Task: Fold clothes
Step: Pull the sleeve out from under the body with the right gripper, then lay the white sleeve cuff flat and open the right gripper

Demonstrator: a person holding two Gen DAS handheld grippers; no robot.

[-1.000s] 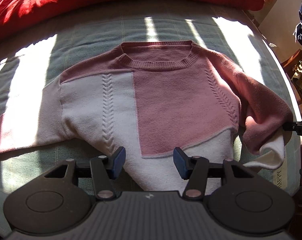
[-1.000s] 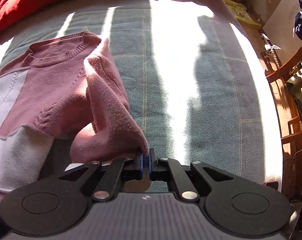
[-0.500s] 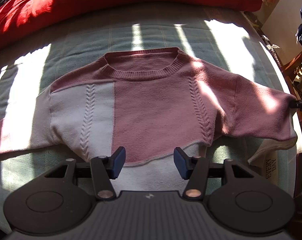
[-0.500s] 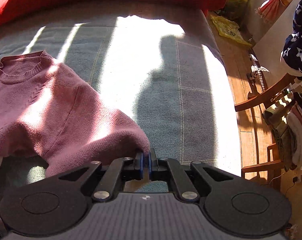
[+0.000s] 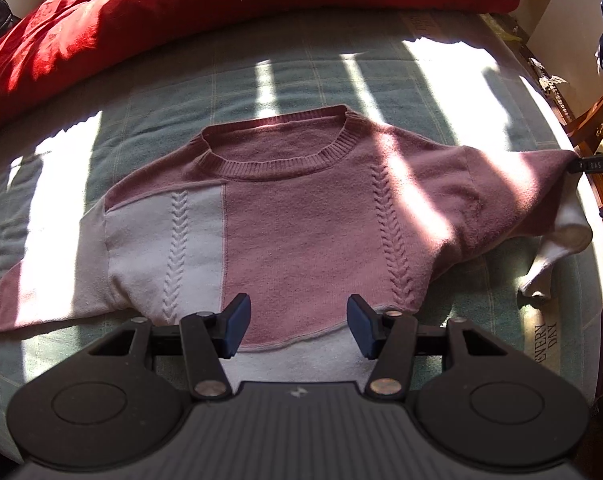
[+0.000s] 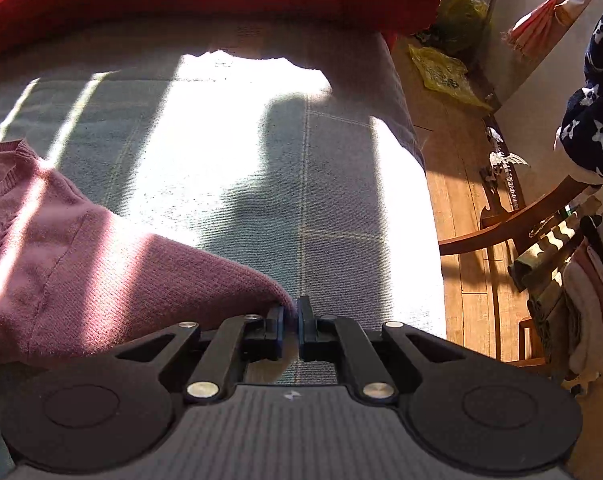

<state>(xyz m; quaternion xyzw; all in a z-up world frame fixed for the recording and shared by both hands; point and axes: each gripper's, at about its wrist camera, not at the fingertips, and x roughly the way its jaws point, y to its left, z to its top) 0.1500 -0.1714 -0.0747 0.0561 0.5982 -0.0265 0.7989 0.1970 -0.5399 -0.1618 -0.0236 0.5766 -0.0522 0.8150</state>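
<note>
A pink and white knit sweater point(image 5: 301, 232) lies face up on the grey-green bed cover point(image 5: 301, 76), neck away from me. My left gripper point(image 5: 295, 328) hovers open over the sweater's lower hem, holding nothing. The right sleeve point(image 5: 513, 196) is drawn out sideways toward the bed's right edge, its white cuff point(image 5: 569, 228) hanging below. My right gripper point(image 6: 289, 320) is shut on the pink sleeve point(image 6: 141, 284) near its end; its tip point(image 5: 589, 166) shows at the far right of the left wrist view. The left sleeve point(image 5: 41, 288) lies flat.
A red duvet point(image 5: 221, 8) is piled along the far side of the bed. To the right of the bed's edge point(image 6: 417, 184) are a wooden floor, a wooden chair point(image 6: 513, 224) draped with clothes, and a yellow bag point(image 6: 441, 72).
The right gripper has pulled the bunched right sleeve outward to the right until it lies stretched out. The left gripper has drawn back a little and stayed open.
</note>
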